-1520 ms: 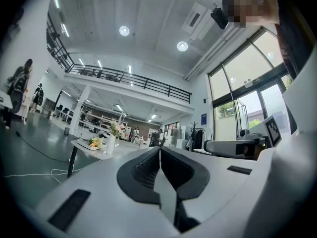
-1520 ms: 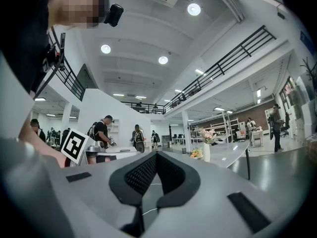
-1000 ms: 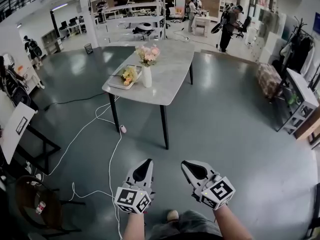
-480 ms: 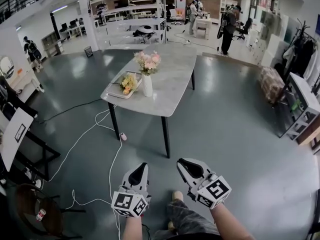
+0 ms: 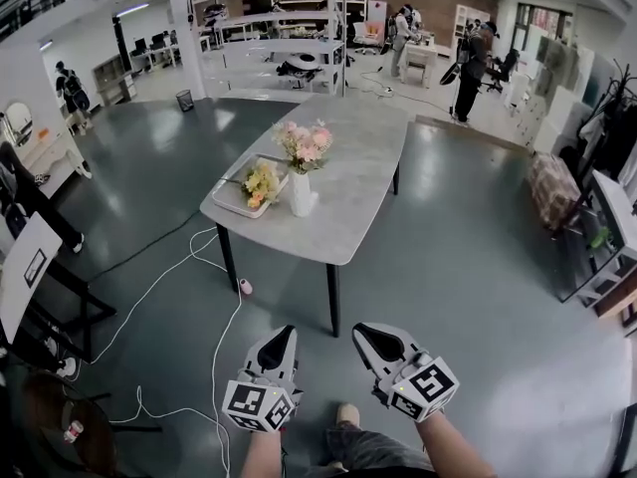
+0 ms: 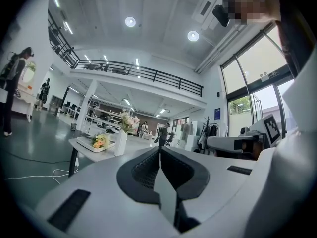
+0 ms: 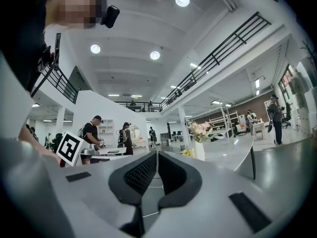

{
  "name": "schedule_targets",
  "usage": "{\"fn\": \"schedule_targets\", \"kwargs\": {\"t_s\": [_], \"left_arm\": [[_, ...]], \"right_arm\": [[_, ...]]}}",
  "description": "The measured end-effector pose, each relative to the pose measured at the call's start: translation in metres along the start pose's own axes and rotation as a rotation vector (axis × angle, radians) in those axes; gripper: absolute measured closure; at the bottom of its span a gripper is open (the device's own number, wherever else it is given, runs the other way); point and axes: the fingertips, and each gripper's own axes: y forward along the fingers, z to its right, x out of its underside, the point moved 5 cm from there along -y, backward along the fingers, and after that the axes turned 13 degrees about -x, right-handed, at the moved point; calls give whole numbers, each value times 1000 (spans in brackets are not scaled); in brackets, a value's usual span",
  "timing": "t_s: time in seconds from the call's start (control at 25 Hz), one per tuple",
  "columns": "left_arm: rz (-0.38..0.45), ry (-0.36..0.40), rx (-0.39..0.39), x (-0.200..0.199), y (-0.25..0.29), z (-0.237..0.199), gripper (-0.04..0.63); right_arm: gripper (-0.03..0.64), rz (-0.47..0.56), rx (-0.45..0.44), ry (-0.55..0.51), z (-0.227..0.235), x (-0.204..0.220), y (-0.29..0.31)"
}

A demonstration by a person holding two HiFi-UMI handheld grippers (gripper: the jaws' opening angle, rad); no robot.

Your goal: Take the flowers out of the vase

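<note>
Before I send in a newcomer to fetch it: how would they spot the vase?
Find the grey table on black legs in the open floor. At its near left end stands a white vase of pink flowers. It is the only upright thing there; the tray beside it lies flat, holding yellow flowers.

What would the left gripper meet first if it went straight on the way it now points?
Nothing nearby; the left gripper would probably reach the table at its near end, right of the vase; height is unclear.
</note>
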Motion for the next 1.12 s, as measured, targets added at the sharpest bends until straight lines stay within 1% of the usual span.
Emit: {"fn": "schedule_targets", "kwargs": {"t_s": [0.24, 0.44, 0.6, 0.92, 1.12], "left_arm": [[-10, -1, -9, 0, 41, -2, 577], [-38, 9, -20, 4, 66, -3, 575], [-38, 11, -37, 5, 81, -3, 577], [-67, 11, -40, 12, 94, -1, 577], [-81, 19, -50, 13, 100, -9, 575]], "right_arm": [[595, -9, -24, 19, 38, 3, 20], [595, -13, -40, 54, 63, 12, 30], [595, -7, -52, 65, 82, 15, 34], [595, -9, -61, 103, 100, 22, 40], [595, -11, -71, 122, 107, 29, 50]]}}
